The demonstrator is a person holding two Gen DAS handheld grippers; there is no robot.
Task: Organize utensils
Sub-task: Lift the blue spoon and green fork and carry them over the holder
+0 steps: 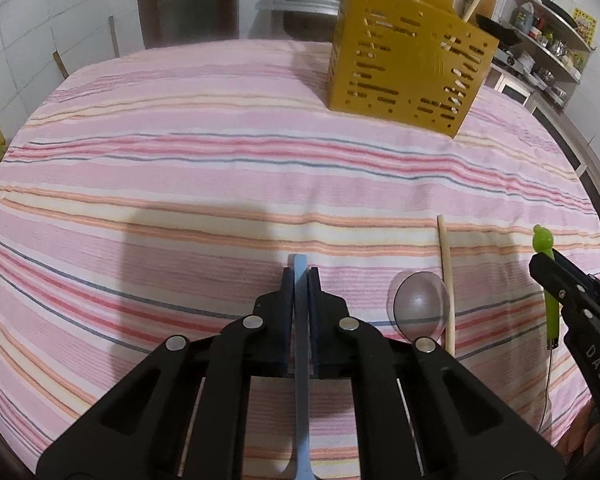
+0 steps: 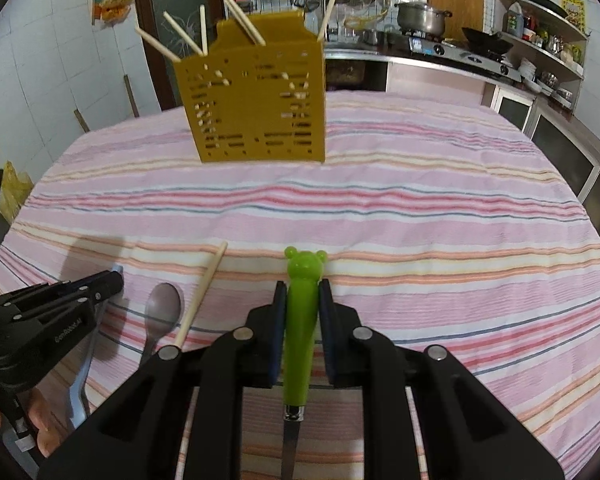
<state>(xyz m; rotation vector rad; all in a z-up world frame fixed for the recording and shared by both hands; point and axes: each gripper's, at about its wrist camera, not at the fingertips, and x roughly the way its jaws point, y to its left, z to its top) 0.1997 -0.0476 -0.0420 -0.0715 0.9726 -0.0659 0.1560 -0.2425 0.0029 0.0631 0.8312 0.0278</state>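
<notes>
My left gripper (image 1: pixel 300 276) is shut on a light blue utensil handle (image 1: pixel 301 320) just above the striped cloth. My right gripper (image 2: pixel 302 292) is shut on a green bear-headed utensil (image 2: pixel 300 320), whose metal end points back toward me. It also shows at the right of the left wrist view (image 1: pixel 550 304). A clear plastic spoon (image 1: pixel 420 306) and a single wooden chopstick (image 1: pixel 447 284) lie on the cloth between the two grippers. A yellow perforated utensil holder (image 2: pixel 260 104) stands at the far side with several chopsticks (image 2: pixel 240 20) in it.
The table carries a pink striped cloth (image 2: pixel 420 200). Behind it run a kitchen counter with a stove and pot (image 2: pixel 420 16), and shelves of dishes (image 2: pixel 548 52) at the right. A yellow bag (image 2: pixel 14 192) sits off the table's left edge.
</notes>
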